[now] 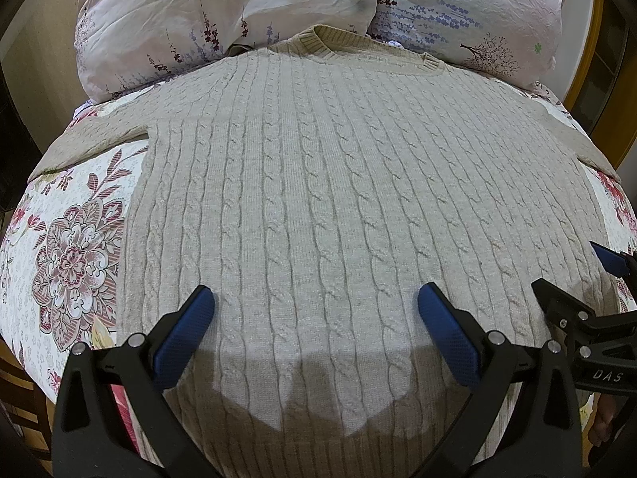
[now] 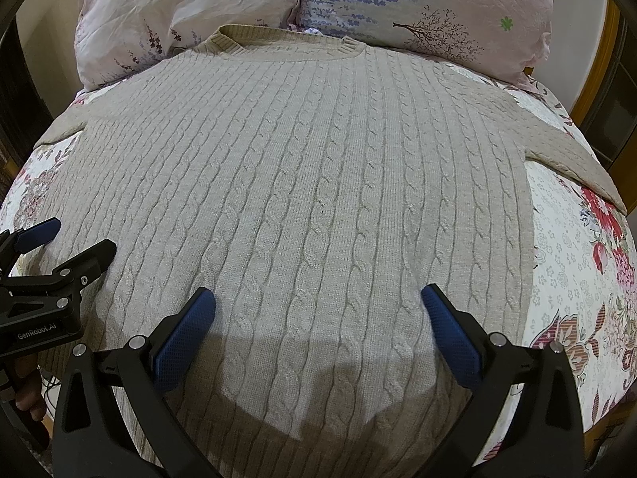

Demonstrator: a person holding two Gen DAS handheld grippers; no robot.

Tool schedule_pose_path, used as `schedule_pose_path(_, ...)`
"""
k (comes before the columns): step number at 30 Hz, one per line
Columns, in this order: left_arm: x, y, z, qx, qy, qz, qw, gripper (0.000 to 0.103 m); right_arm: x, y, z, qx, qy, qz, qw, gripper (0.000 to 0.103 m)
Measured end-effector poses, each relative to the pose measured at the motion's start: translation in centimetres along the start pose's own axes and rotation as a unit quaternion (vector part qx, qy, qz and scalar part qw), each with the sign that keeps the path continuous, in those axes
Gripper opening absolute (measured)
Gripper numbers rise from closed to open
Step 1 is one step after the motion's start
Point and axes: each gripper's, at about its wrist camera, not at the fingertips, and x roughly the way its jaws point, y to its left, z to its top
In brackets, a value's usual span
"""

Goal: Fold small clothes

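Observation:
A beige cable-knit sweater (image 1: 318,183) lies flat and spread out on the bed, collar toward the pillows, sleeves out to both sides. It also fills the right wrist view (image 2: 310,183). My left gripper (image 1: 316,298) is open and empty, hovering over the sweater's lower part near the hem. My right gripper (image 2: 318,298) is open and empty, over the lower part as well, more to the right. Each gripper shows at the edge of the other's view: the right gripper (image 1: 573,275) and the left gripper (image 2: 83,237), both open.
A floral bedsheet (image 1: 71,255) covers the bed around the sweater, also seen on the right (image 2: 577,279). Two floral pillows (image 1: 223,12) (image 2: 430,12) lie behind the collar. A wooden frame (image 2: 601,51) stands at the far right.

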Motion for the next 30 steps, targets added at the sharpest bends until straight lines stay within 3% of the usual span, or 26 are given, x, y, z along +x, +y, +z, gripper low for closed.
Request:
schedule_pose_path(19,0.0,-0.3,0.3,0.002,0.006,-0.002,1.0,0.101,0.3,0.0,0.6,-0.009,0.021,0.006,1.0,0.102)
schedule_pose_path(24,0.1,-0.2,0.4,0.01,0.011,-0.005,0.9999,0.101,0.3,-1.1,1.3,-0.002,0.028,0.028,0.999,0.102)
schedule_pose_path(27,0.1,0.3,1.2,0.017,0.023,-0.006,0.9996,0.101,-0.9,-5.9,3.2,0.078,-0.003,0.037,0.996,0.102)
schedule_pose_path(29,-0.3,1.3,2.0,0.0,0.007,0.007,1.0,0.101,-1.9,-12.3,4.9,0.167,-0.037,0.024,0.985,0.102)
schedule_pose_path(30,-0.6,2.3,2.6,-0.018,-0.003,0.009,0.9998,0.101,-2.4,-16.6,5.7,0.223,-0.053,0.01,0.973,0.102)
